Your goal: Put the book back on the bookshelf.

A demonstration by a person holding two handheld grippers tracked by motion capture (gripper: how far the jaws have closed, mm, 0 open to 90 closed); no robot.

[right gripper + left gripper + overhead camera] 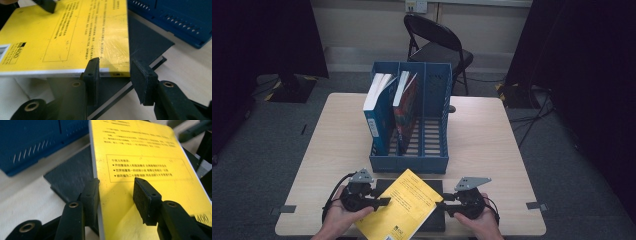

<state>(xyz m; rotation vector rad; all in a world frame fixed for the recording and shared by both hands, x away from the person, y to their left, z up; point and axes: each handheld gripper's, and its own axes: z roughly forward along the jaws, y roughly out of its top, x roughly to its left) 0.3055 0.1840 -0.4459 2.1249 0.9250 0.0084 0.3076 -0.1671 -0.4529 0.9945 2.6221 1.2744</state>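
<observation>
Near edge of the table point(492, 150), centre: one yellow book point(404, 205) lying on one dark book point(438, 220), both flat. Behind them one blue file rack point(412, 120) with three slots; two books stand in it, a blue one point(377, 107) in the left slot and a red one point(404, 107) in the middle; right slot bare.

Yellow book sits skewed on the dark one, long axis running near-left to far-right, one corner toward the rack.

My left gripper point(384, 201) is at its left edge: one jaw outside the edge against the spine side, the other over the cover, gap showing, part open, no grip. My right gripper point(441, 204) is at its right corner: both jaws at the edge, part open, can't tell whether a pad touches. No clamp on either side.
</observation>
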